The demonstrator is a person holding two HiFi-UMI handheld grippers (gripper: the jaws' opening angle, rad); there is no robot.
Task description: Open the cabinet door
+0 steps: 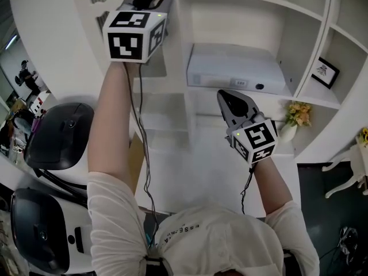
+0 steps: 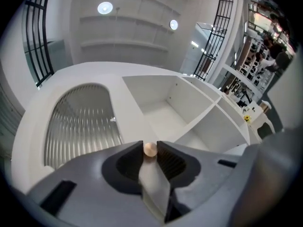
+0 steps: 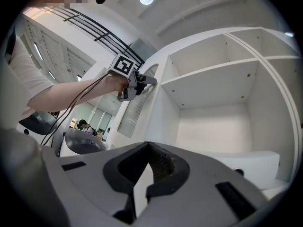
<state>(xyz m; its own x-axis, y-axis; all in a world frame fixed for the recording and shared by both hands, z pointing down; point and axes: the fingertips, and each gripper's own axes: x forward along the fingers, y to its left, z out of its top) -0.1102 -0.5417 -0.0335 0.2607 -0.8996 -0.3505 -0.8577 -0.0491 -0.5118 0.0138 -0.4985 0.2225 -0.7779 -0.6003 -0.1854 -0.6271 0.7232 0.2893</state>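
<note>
Left gripper (image 2: 150, 144) clamped on small round knob (image 2: 150, 149) of ribbed-glass cabinet door (image 2: 84, 122), left of open shelving (image 2: 165, 109). Door looks shut; pull remains. Right gripper (image 3: 148, 145) jaws together, empty.

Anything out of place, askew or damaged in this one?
Nothing stands out. The left gripper is closed on the knob of the door, which looks intact. The right gripper is shut and empty. The box, frame and flowers sit tidily on the shelves.
</note>
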